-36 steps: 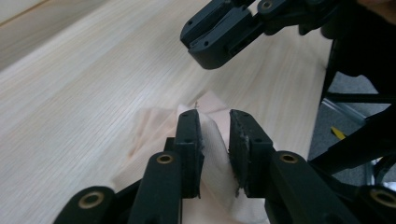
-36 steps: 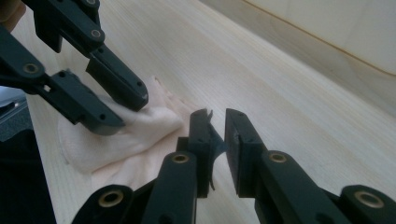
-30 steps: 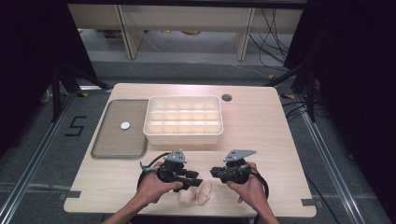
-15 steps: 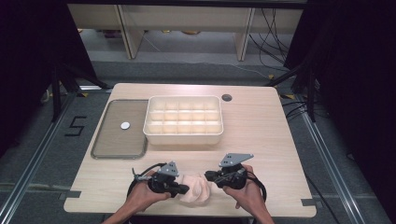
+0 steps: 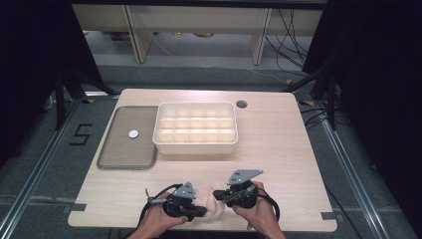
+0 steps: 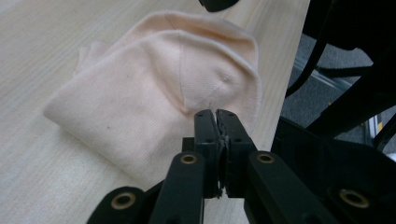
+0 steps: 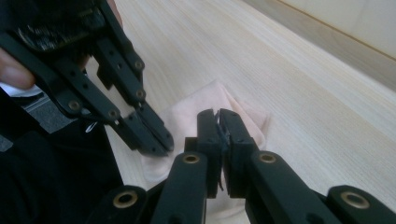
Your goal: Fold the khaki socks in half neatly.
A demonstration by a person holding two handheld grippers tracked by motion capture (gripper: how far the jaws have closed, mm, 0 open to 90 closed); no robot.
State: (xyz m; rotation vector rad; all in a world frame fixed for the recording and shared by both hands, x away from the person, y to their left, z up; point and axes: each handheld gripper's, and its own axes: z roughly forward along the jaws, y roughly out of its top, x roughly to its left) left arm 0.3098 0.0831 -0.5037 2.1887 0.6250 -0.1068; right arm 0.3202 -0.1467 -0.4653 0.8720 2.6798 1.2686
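At the bench's [image 5: 278, 149] near edge, both tongs, left [image 5: 201, 213] and right [image 5: 219, 195], have just closed, each pinching the folded peach cloth [image 5: 211, 204], bunched tighter than before. Beyond, the divided tray [image 5: 195, 144] is unmoved.

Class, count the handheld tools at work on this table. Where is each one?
2. The left tool sits at the table's near edge, jaws shut on the peach cloth; the right tool is beside it, jaws shut, tips over the same cloth.
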